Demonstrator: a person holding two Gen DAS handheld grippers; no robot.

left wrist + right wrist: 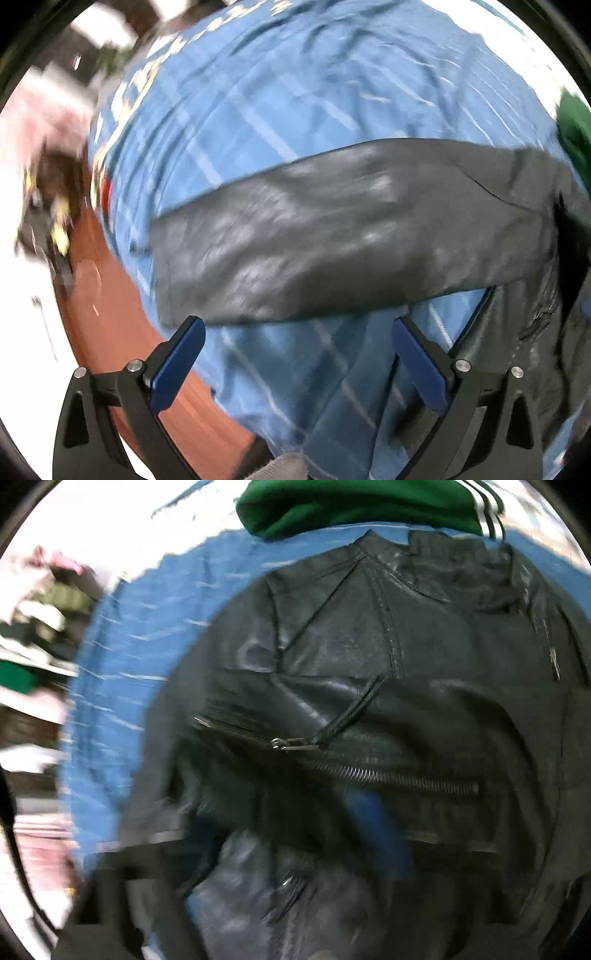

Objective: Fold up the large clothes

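A black leather jacket (pixel 369 657) with silver zippers lies on a blue checked sheet (pixel 122 657). In the left wrist view its dark sleeve (pixel 332 236) stretches flat across the sheet (pixel 295 92). My left gripper (pixel 297 332) is open and empty, its blue-padded fingers (pixel 177 365) just short of the sleeve's near edge. In the right wrist view the picture is blurred; one blue pad (pixel 380 830) shows close over the jacket's lower front, and the rest of the right gripper is hidden among dark folds.
A green garment with white stripes (pixel 354 506) lies beyond the jacket's collar; it also shows in the left wrist view (pixel 576 125). A reddish-brown floor (pixel 110 314) lies past the sheet's left edge. Blurred clutter (pixel 40 627) sits at the left.
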